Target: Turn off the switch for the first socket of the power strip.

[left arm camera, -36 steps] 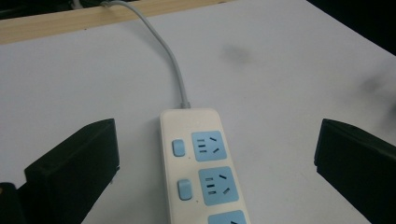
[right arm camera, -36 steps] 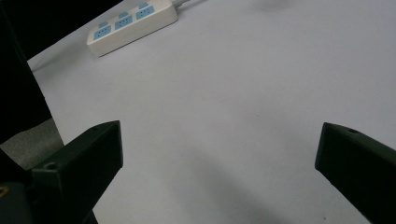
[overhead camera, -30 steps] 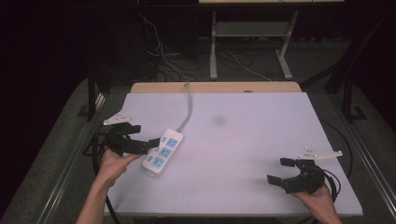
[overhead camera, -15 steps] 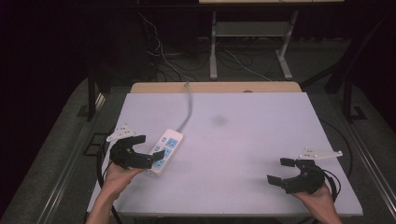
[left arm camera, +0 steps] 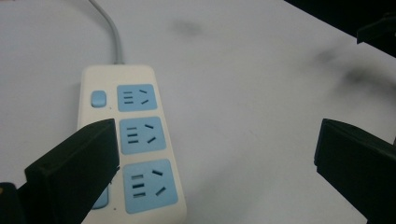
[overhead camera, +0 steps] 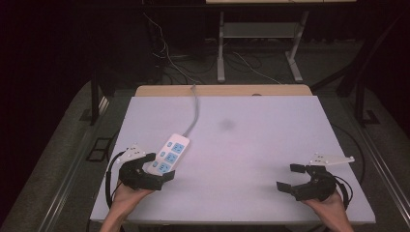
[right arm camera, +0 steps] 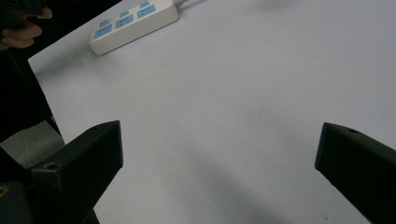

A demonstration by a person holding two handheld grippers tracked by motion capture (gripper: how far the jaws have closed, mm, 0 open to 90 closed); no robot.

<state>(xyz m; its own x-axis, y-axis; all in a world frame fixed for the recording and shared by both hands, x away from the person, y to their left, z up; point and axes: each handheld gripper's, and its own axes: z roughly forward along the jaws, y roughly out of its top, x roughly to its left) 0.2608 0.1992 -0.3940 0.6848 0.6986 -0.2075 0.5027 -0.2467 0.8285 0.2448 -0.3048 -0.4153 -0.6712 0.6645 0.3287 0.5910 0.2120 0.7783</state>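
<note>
White and hard, the power strip (left arm camera: 128,149) looks light and slippery right by the wide-open left hand-held gripper (overhead camera: 153,169), best pinched across its long sides.

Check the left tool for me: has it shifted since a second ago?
Yes. The left tool has pulled back toward the table's near edge and now sits open at the near end of the power strip, which has stayed put.

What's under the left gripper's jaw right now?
One jaw of the left gripper overlaps the power strip's near left edge, part hiding a blue button. Whether they touch cannot be told.
</note>
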